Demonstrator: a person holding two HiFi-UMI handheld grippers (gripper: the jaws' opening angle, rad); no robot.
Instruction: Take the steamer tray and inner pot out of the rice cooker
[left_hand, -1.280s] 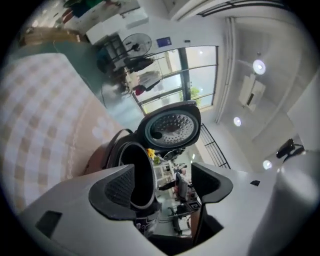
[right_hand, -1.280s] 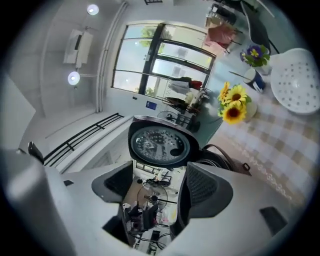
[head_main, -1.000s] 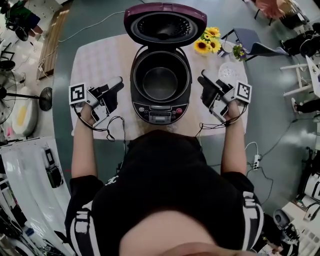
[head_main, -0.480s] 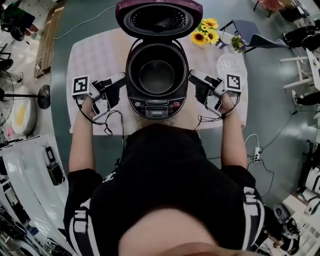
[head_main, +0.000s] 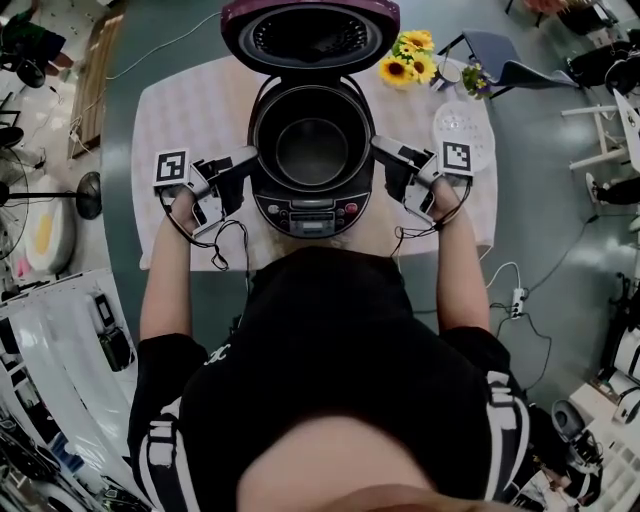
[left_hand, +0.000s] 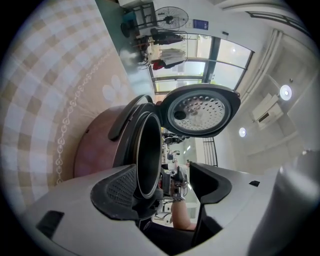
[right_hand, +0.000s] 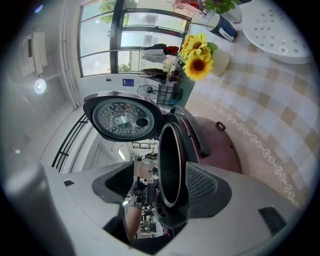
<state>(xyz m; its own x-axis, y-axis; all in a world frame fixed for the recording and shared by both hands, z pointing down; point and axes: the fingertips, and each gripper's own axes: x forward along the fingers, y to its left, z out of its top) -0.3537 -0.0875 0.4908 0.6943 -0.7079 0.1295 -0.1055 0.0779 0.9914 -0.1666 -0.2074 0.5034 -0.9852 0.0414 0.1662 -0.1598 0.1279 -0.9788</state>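
The maroon rice cooker stands open on the table with its lid tipped back. The dark inner pot sits inside it and looks empty. A white perforated steamer tray lies on the cloth to the right, also in the right gripper view as the steamer tray. My left gripper is at the cooker's left side and my right gripper at its right side. Both are open. In the left gripper view my left gripper straddles the pot rim. My right gripper straddles the pot rim.
A pot of sunflowers and a mug stand at the table's back right. The checked tablecloth covers the table. Cables hang from both grippers over the front edge. Chairs, a fan and clutter surround the table on the floor.
Both grippers have dropped and closed in on the cooker from either side, from beside its body to its rim. The cooker and pot have not moved.
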